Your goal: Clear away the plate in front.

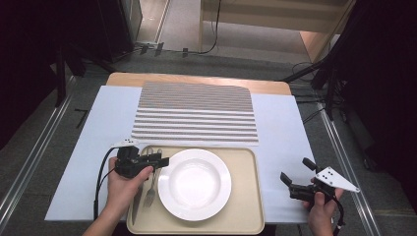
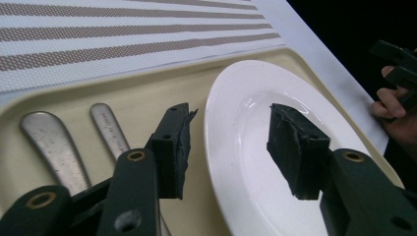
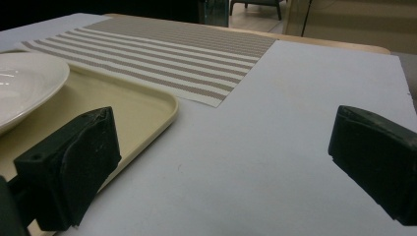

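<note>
While the left tool [image 1: 160, 161] hangs over the left rim of the white plate [image 1: 194, 184], its jaws stand partly apart astride that rim without pressing on it, one over the tray and one over the plate's bowl. That plate sits in the middle of the beige tray [image 1: 246, 196] near the front edge of the desk [image 1: 285, 132]; being round, it has no long axis and lies flat with its bowl facing up. Left of it lie a fork [image 1: 150, 189] and a knife [image 1: 136, 196], long axes running front to back, the fork's tines toward the person; the left hand [image 1: 125, 187] covers much of both. From the left tool's view two metal handle ends [image 2: 49, 142] show beside the plate, their lower parts cut off behind the jaw. A striped placemat [image 1: 196, 113] lies beyond the tray. Over the bare desk right of the tray, the right tool [image 1: 294, 176] has its jaws wide apart with nothing between them; its own view shows the tray's corner [image 3: 162, 105] and the plate's edge.
</note>
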Demonstrator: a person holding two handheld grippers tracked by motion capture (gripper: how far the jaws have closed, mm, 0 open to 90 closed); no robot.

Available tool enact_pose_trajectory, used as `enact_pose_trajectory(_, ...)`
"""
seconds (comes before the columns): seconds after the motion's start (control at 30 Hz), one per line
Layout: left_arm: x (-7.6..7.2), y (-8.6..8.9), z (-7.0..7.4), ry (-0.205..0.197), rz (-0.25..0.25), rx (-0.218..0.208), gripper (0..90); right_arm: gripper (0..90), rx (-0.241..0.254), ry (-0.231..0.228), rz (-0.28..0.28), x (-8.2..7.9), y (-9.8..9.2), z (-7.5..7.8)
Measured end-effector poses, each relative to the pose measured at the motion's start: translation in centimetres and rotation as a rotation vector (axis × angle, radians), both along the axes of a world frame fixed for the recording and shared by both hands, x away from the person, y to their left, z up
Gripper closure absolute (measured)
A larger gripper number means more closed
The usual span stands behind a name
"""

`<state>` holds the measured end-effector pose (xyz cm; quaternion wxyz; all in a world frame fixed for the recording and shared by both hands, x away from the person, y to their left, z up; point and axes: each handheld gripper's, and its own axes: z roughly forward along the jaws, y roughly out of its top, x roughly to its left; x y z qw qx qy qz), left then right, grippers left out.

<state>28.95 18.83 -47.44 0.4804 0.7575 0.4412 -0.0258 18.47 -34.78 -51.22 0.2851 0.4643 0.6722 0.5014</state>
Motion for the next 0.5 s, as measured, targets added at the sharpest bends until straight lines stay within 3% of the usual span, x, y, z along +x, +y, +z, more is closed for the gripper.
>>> enact_pose_trajectory(0.07,-0.1,0.4,0.1,-0.022,0.008,-0.006,46.2,0.0,-0.002,0.000,0.000,0.0,0.0,0.0)
enact_pose_trajectory(0.23,-0.4,1.3,0.5,-0.084,0.035,-0.013,34.7,0.0,0.001,0.001,-0.001,0.0,0.0,0.0)
enact_pose_trajectory(0.37,-0.7,2.5,0.7,-0.144,0.049,-0.048,28.5,0.0,-0.002,0.001,0.000,0.0,0.0,0.0)
enact_pose_trajectory(0.5,-0.7,3.7,0.7,-0.175,0.066,-0.069,12.5,0.0,0.000,0.000,0.000,0.0,0.0,0.0)
